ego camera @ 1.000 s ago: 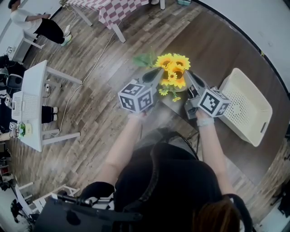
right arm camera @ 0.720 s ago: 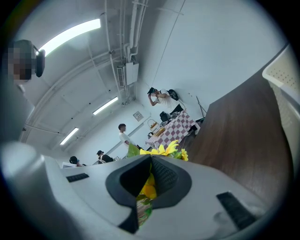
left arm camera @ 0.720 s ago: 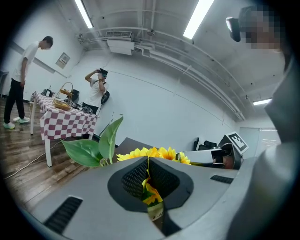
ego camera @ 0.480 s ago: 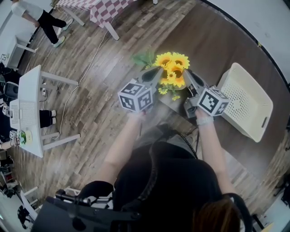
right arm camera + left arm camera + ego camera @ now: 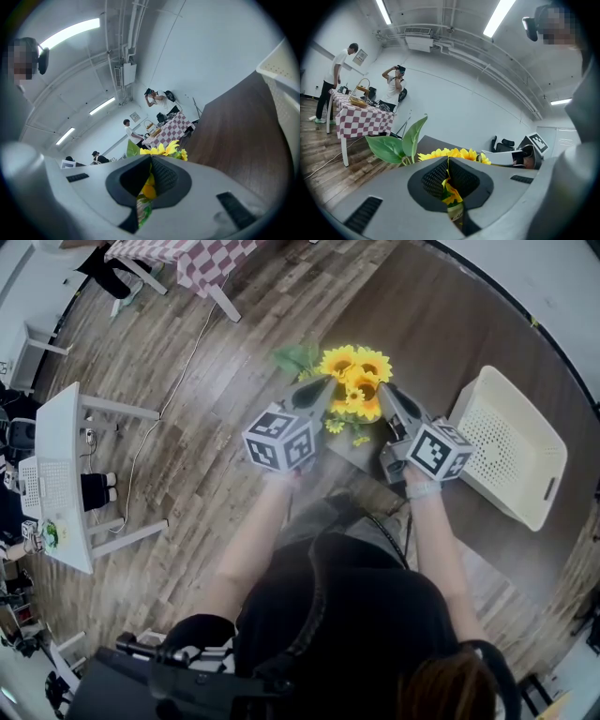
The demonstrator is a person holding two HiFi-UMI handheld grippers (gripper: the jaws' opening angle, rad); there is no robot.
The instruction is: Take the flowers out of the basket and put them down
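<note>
Two tools share one sunflower bunch (image 5: 356, 382). Your left tool (image 5: 326, 388) is clamped tight on it from 9 o'clock and your right tool (image 5: 387, 392) from 3 o'clock, over the dark desk (image 5: 450, 324) edge. The white basket (image 5: 514, 448) lies apart at 3 o'clock. Bunch and tools sit about where they were a second ago.

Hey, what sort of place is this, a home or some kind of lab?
Most likely a lab or recording studio, not a home: exposed ceiling ducts and strip lights, white desks, and other people standing at a checkered table.
</note>
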